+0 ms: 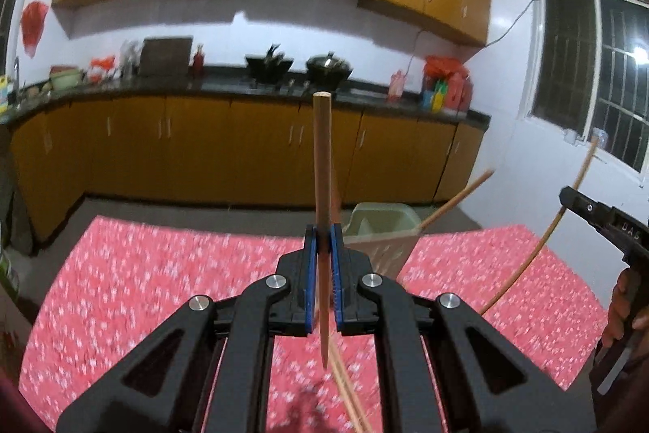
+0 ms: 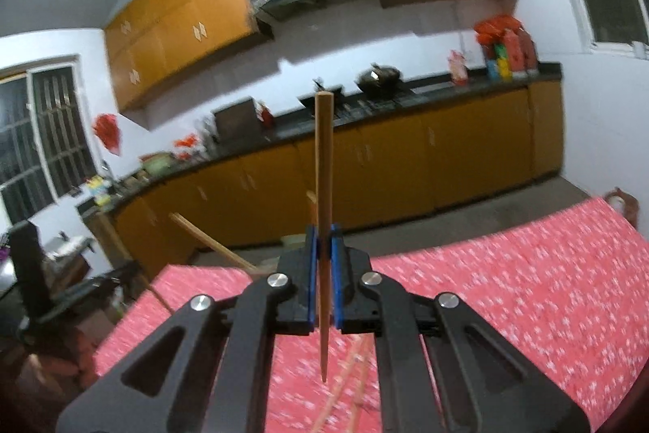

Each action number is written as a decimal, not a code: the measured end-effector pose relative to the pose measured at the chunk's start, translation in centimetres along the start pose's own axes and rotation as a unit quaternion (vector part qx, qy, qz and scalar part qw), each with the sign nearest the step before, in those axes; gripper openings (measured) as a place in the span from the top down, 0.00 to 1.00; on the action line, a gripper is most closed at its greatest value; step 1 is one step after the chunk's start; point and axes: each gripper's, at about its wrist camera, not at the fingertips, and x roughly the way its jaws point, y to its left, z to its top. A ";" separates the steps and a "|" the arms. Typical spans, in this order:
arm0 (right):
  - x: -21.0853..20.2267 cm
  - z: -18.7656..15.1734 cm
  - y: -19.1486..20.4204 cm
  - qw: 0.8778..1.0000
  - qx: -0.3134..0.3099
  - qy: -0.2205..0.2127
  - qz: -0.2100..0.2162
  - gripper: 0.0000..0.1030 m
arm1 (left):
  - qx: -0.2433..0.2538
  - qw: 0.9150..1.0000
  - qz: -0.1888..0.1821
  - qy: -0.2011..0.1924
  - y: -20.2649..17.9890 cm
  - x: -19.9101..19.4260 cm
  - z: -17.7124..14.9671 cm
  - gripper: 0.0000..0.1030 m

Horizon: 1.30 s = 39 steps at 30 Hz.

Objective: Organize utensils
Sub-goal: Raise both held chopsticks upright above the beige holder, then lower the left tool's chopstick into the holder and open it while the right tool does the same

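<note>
My left gripper (image 1: 323, 239) is shut on a wooden chopstick (image 1: 322, 169) that stands upright between the blue pads, above the red flowered tablecloth (image 1: 162, 270). Behind it stands a pale green utensil holder (image 1: 379, 230) with one chopstick (image 1: 458, 199) leaning out. My right gripper (image 2: 323, 239) is shut on another upright wooden chopstick (image 2: 324, 169). In the left wrist view the right gripper (image 1: 596, 214) shows at the right edge with its chopstick (image 1: 539, 242). More chopsticks (image 1: 344, 388) lie on the cloth below; they also show in the right wrist view (image 2: 344, 384).
A kitchen counter (image 1: 243, 88) with woks, bottles and orange cabinets runs along the far wall. A window (image 1: 592, 76) is at the right. The floor lies between table and cabinets. A chair back (image 2: 620, 201) shows past the table's right corner.
</note>
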 end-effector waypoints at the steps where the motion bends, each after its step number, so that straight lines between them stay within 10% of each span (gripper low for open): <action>1: -0.1 0.7 0.5 1.000 -0.003 -0.012 0.006 0.93 | 0.002 1.000 -0.002 -0.009 -0.5 -0.1 0.6 0.93; 15: 6.0 5.4 5.1 0.988 -0.037 -0.148 -0.031 0.93 | -0.014 0.992 0.029 -0.124 -3.1 3.7 7.3 0.93; 32: 13.2 2.2 4.5 0.996 -0.035 -0.073 -0.034 0.79 | -0.023 0.997 0.016 -0.073 -2.6 9.0 4.5 0.92; 39: 10.9 2.5 5.5 0.995 -0.043 -0.086 -0.026 0.78 | -0.028 0.995 0.019 -0.090 -2.5 7.2 5.0 0.66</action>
